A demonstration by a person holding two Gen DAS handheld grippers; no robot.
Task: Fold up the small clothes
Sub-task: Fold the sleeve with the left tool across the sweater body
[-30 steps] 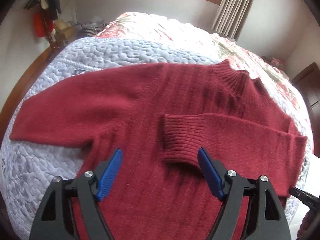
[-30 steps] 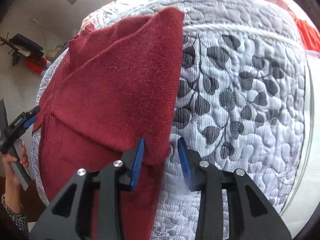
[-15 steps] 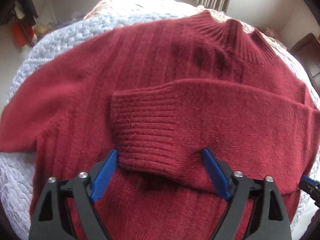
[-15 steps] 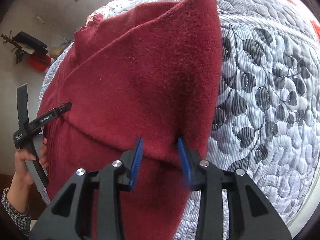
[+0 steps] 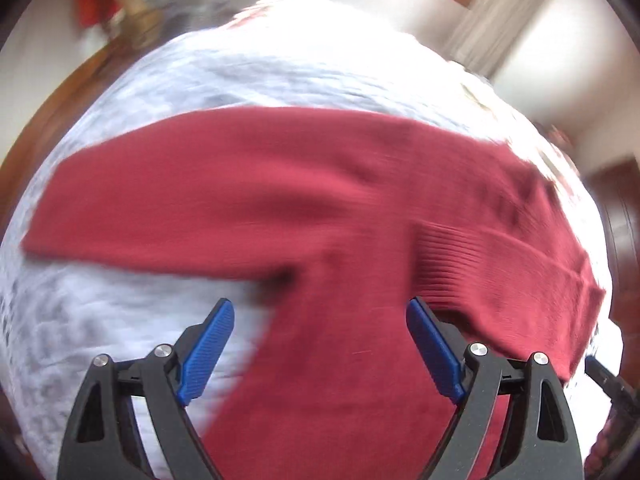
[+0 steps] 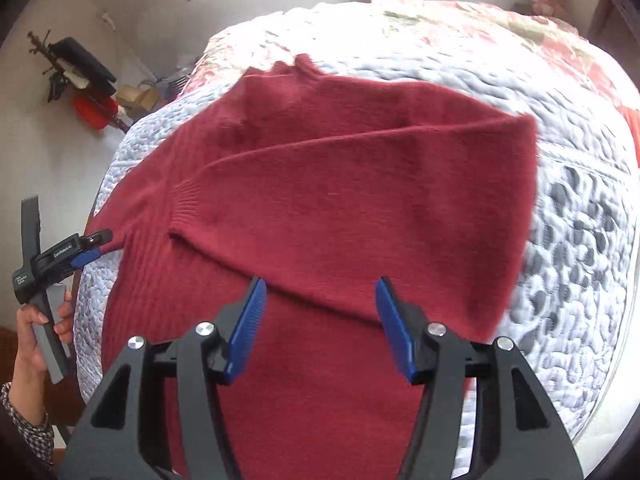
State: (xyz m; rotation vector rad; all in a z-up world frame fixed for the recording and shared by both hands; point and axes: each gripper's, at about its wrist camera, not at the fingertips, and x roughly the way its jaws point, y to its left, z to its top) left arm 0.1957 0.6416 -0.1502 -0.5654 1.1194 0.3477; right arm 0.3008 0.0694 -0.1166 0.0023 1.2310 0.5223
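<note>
Right hand-held gripper [image 6: 318, 328] has let go and backed off, jaws wide and empty like the left hand-held gripper [image 5: 318, 354]; soft, limp red sweater [image 6: 320, 208] lies flat on the bed [image 6: 580, 240], one sleeve folded across, the other sleeve [image 5: 160, 200], blurred, probably best pinched at its cuff.

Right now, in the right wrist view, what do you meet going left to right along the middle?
Hand holding the left tongs → red sweater with its folded sleeve → grey leaf-patterned quilt.
</note>
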